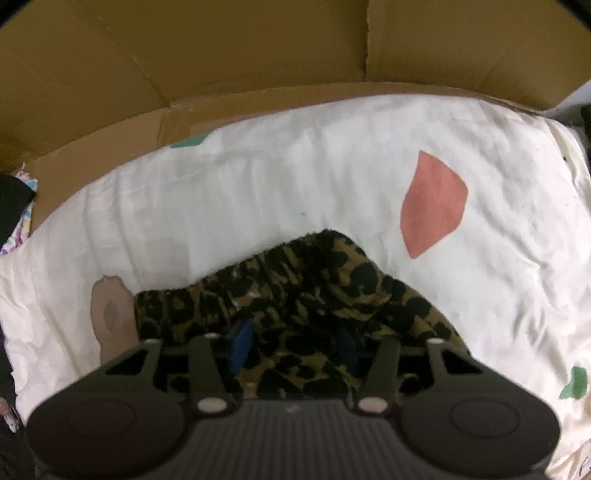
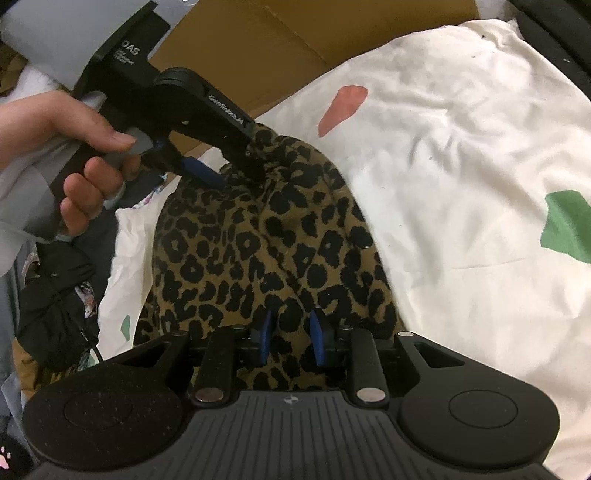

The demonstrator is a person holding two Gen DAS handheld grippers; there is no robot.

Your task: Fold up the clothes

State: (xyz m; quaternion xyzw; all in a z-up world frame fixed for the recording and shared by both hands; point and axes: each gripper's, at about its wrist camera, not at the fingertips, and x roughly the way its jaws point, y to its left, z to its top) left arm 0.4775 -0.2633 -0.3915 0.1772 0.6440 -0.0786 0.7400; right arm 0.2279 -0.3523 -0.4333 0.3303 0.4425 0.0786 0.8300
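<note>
Looks to be early in a fold, with the leopard-print garment (image 2: 258,240) lying bunched on a white sheet (image 2: 461,166) and not yet laid flat.

Far left in the right wrist view: grips the handle of the left gripper (image 2: 232,170) in a bare hand (image 2: 74,147), above a heap of dark clothes (image 2: 55,295) off the sheet's edge. Points that tool steeply down onto the far, gathered end of the garment, probably a waistband. Pinches a ridge of cloth there, judging by how the fabric peaks up to the tips; jaws partly closed, with leopard print filling the gap between them in the left wrist view too.

Centre: spans the middle of the sheet, near end under the right gripper (image 2: 291,339). Shows that tool's blue pads (image 2: 264,339) standing narrowly apart with cloth between and beneath. Cannot tell whether the jaws press on the fabric or only rest against it.

Right: leaves only bare sheet, marked by a pink patch (image 2: 343,107) and a green patch (image 2: 569,225), with cardboard (image 2: 295,33) standing behind.

Next, probably calls for a sure hold at both ends, then lifting and pulling the two apart to smooth the garment before bringing one end over the other. Risks dragging the sheet along if a pinch goes too deep.
</note>
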